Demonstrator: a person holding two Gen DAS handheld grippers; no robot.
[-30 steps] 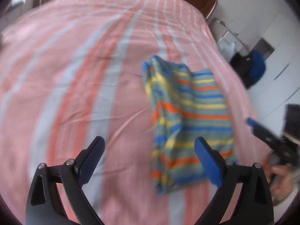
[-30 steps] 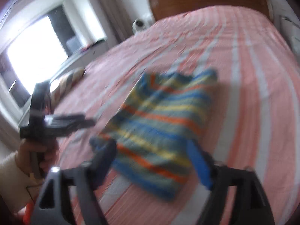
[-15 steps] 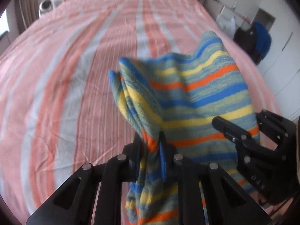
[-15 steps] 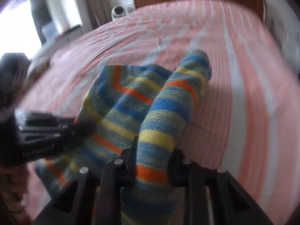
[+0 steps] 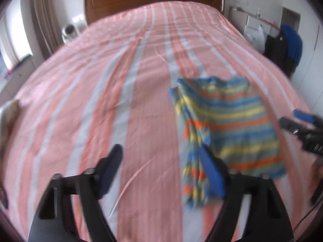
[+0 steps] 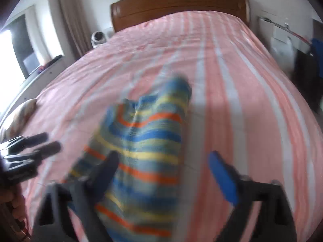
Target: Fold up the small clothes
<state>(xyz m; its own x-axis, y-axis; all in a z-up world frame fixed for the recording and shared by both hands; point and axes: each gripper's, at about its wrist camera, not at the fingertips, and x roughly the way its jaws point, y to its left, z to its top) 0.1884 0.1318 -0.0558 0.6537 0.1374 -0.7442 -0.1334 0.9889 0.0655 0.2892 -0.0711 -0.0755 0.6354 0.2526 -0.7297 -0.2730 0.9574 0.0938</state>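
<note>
Pink striped bed [image 5: 145, 104], striped knit top [image 5: 228, 125] lying flat. Left gripper [image 5: 161, 169] and right gripper [image 6: 163, 173] jaws just sprang apart, nothing clamped. Soft, floppy, light; probably grab hem corners.

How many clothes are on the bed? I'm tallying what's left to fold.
1: a striped garment lying on the pink striped bedspread, toward its right side in the left wrist view. A pale bundle at the bed's left edge is too blurred to identify.
</note>
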